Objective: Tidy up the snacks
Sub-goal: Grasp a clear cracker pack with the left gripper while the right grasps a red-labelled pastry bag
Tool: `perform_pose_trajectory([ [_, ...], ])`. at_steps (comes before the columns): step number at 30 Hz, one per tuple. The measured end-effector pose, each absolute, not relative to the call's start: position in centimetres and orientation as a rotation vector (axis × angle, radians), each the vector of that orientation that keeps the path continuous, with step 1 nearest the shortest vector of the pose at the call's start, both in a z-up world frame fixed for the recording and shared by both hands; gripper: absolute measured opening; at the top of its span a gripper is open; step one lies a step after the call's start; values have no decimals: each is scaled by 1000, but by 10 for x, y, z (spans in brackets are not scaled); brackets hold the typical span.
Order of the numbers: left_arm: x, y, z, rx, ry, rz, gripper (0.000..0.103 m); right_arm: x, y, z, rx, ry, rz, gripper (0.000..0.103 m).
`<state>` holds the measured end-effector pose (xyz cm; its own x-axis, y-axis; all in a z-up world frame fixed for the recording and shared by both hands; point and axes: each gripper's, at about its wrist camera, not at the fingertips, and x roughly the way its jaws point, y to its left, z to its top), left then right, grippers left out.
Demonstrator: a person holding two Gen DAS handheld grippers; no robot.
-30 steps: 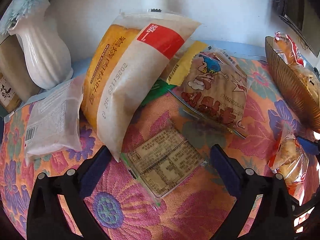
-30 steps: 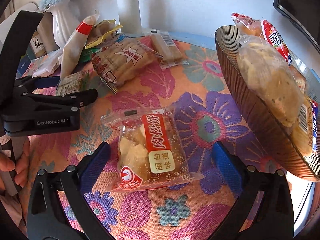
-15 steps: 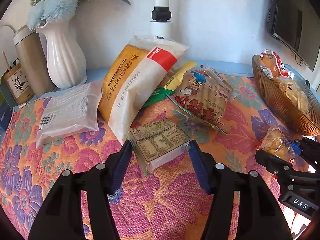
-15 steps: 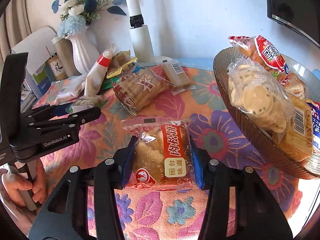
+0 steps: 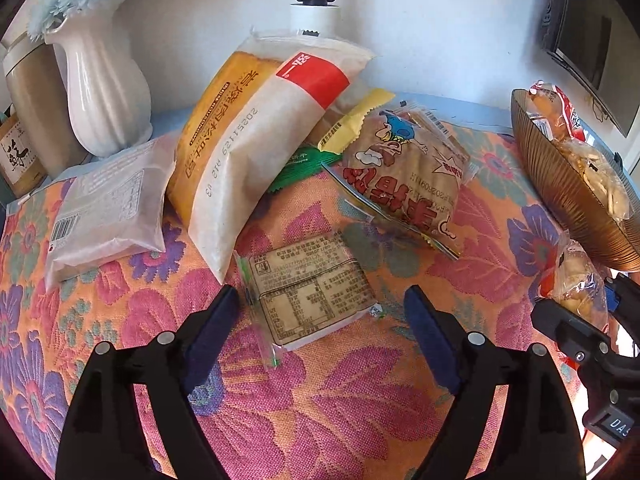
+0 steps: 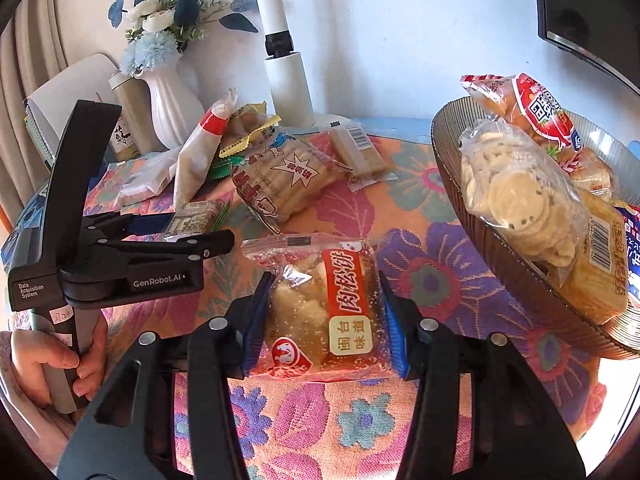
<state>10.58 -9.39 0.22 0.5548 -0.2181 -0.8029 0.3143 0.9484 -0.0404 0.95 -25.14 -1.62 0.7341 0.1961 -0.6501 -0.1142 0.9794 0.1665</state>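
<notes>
My right gripper [image 6: 322, 320] is shut on a clear pastry packet with a red label [image 6: 326, 308], held over the floral cloth beside the brown ribbed bowl [image 6: 496, 256]. My left gripper [image 5: 320, 320] is open around a small flat packet with a printed label [image 5: 308, 288], which lies on the cloth. The left gripper also shows in the right wrist view [image 6: 160, 240], and the pastry packet shows in the left wrist view [image 5: 576, 284].
A tall yellow-white bag [image 5: 256, 136], a cartoon biscuit bag [image 5: 404, 172] and a white packet [image 5: 108, 208] lie behind. A white vase [image 5: 100, 88] and a white stand [image 6: 284, 68] stand at the back. The bowl holds several snack bags [image 6: 520, 196].
My left gripper has opened and let the flat packet down onto the cloth. My right gripper stays shut on the pastry packet and has lifted it a little.
</notes>
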Motion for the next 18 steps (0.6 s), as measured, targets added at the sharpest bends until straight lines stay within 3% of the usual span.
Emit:
perform_pose_trajectory([
  [2, 106, -94, 3, 118, 915, -277, 63, 10, -251, -16, 116, 728, 175, 50],
  [4, 106, -88, 4, 86, 906, -273, 55, 10, -251, -16, 110, 725, 176, 50],
  [18, 78, -87, 20, 131, 760, -220, 53, -14, -253, 0, 109, 584, 219, 50],
])
